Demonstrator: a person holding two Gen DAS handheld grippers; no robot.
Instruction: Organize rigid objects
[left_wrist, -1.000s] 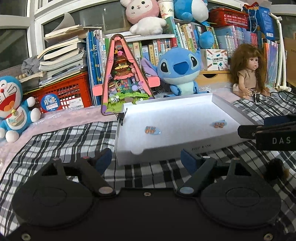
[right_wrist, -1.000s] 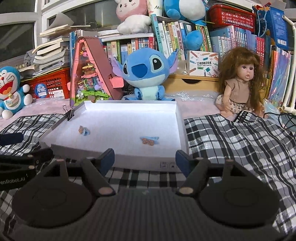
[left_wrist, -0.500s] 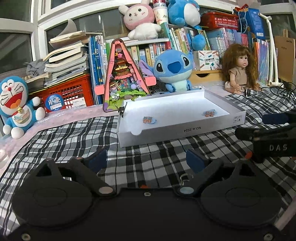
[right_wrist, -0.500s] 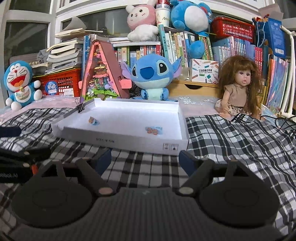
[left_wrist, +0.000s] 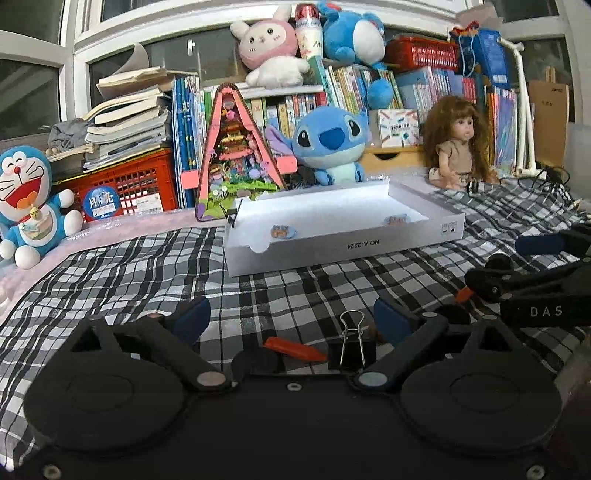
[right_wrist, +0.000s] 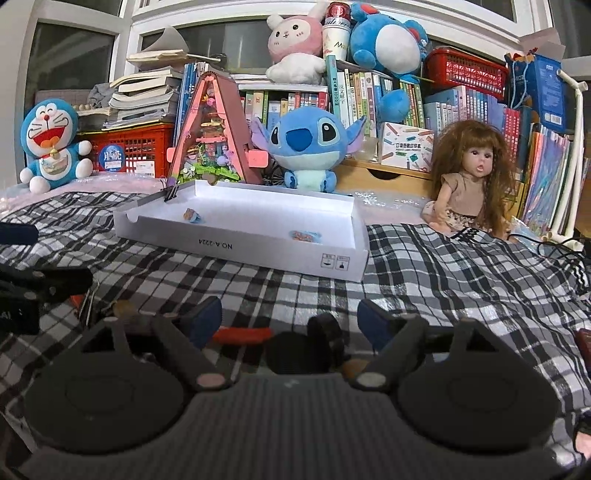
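A white cardboard tray (left_wrist: 332, 251) lies on the checked cloth, with two small colourful pieces (left_wrist: 282, 232) (left_wrist: 397, 220) inside and a binder clip (left_wrist: 232, 214) on its left corner. My left gripper (left_wrist: 291, 319) hovers well short of the tray, its jaws opening and nothing pressed between them. Below its fingers lie a black binder clip (left_wrist: 351, 349), an orange-red piece (left_wrist: 295, 349) and a black round piece (left_wrist: 255, 360). My right gripper (right_wrist: 290, 321) is open above the orange-red piece (right_wrist: 242, 335) and a black round piece (right_wrist: 325, 332). The tray (right_wrist: 240, 245) sits ahead of it.
Plush toys, a doll (right_wrist: 469, 181), a pink triangular model house (left_wrist: 236, 155), a red crate (left_wrist: 125, 184) and stacked books crowd the back. Cables (right_wrist: 561, 247) lie on the cloth at the right. Each gripper shows at the edge of the other's view.
Both grippers drew back from the tray and sank toward the cloth, and their jaws spread wider. The small loose pieces on the cloth came into view under the fingers.
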